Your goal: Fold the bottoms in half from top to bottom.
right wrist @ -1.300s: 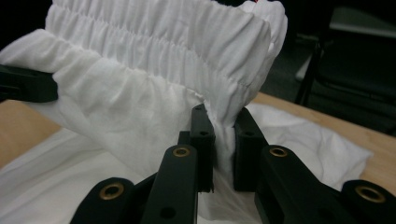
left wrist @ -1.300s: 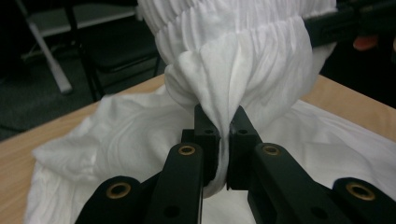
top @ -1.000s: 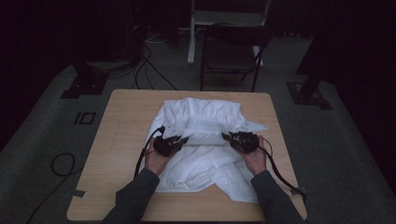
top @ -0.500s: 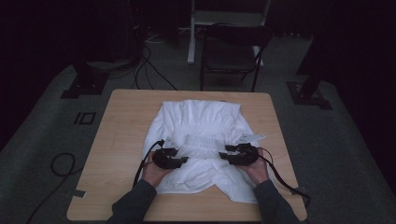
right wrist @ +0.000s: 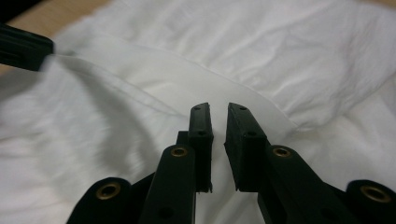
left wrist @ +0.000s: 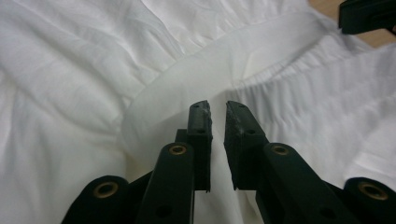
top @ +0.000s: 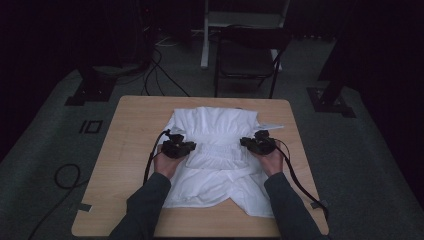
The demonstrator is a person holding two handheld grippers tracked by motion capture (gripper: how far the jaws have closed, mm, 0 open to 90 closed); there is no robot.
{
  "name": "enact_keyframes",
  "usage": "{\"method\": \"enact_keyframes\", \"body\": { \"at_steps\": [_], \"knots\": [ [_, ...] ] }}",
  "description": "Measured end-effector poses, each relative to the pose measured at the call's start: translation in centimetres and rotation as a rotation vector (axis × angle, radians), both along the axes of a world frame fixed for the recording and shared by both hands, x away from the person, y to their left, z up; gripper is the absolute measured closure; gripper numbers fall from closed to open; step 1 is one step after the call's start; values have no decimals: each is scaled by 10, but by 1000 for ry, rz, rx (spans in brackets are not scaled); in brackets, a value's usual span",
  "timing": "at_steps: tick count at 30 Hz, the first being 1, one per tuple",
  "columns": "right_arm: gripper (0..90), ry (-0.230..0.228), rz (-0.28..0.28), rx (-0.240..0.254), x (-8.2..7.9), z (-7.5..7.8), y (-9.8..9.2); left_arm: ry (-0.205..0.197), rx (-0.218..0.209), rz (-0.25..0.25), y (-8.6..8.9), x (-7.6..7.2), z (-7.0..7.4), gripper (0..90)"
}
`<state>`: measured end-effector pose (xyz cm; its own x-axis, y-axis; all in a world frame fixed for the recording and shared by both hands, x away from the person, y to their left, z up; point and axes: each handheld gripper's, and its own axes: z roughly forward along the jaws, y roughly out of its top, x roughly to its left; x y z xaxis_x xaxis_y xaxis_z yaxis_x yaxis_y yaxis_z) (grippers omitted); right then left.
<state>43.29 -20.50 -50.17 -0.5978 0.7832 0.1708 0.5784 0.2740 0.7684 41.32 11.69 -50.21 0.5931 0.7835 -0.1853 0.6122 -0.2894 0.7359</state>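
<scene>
A white garment [top: 216,124] lies spread over the middle of the wooden table [top: 131,131]. A folded band of it [top: 215,150] runs across between the two grippers. My left gripper [top: 191,148] is at the band's left end and my right gripper [top: 246,143] at its right end, each pointing inward. In the left gripper view the jaws [left wrist: 217,111] stand almost together over the curved fold edge [left wrist: 154,88], cloth pinched in the thin gap. The right gripper [right wrist: 218,112] shows the same over its fold [right wrist: 261,95]. Both pairs of jaws have just been closing.
A dark chair [top: 247,60] stands behind the table's far edge, beside a white post [top: 205,35]. Black stand feet [top: 92,90] and cables [top: 160,75] lie on the grey floor. Cables trail from both grippers toward the near table edge [top: 200,227].
Both hands drew toward the person half a second ago, then moved back away to the garment's middle. The cloth's far part now lies flatter, with a folded band between the grippers.
</scene>
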Motion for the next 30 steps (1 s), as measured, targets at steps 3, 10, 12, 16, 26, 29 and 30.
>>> {"method": "enact_keyframes", "body": {
  "at_steps": [3, 10, 12, 16, 26, 29, 30],
  "knots": [
    [807, 45, -21, -36, 14, -13, 6, 29, 55, -17, -12, 8, -10, 809],
    [779, 69, 70, 10, 8, -17, 6, 36, 43, -34, -16, 2, -19, 747],
    [768, 61, 106, 46, -2, -12, 1, 15, 25, -45, -14, -9, -16, 721],
    [746, 54, 173, 73, -18, -7, -3, -8, 17, -77, -15, -24, -16, 681],
    [695, 0, 269, 50, -47, 1, -8, -28, 21, -146, -14, -61, -21, 630],
    [691, -22, 201, 30, -44, 3, -8, -31, 22, -153, -13, -66, -23, 625],
    [688, -32, 173, 32, -43, 3, -8, -33, 24, -156, -12, -68, -23, 623]
  ]
}}
